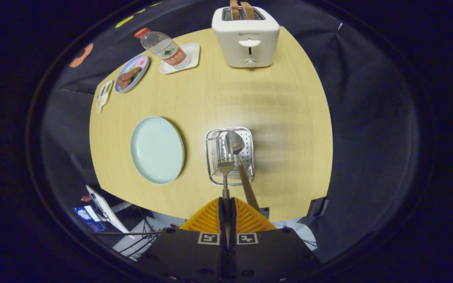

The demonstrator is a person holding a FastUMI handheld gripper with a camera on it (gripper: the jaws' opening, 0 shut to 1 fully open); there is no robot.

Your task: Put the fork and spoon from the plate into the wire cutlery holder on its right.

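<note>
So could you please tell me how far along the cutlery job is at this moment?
The plate is bare, so both pieces are off it. The spoon looks done: it leans in the wire cutlery holder, wooden handle sticking out. In hand: the hand-held gripper is shut on the fork, tines over the holder. Left: lower and release the fork.
</note>
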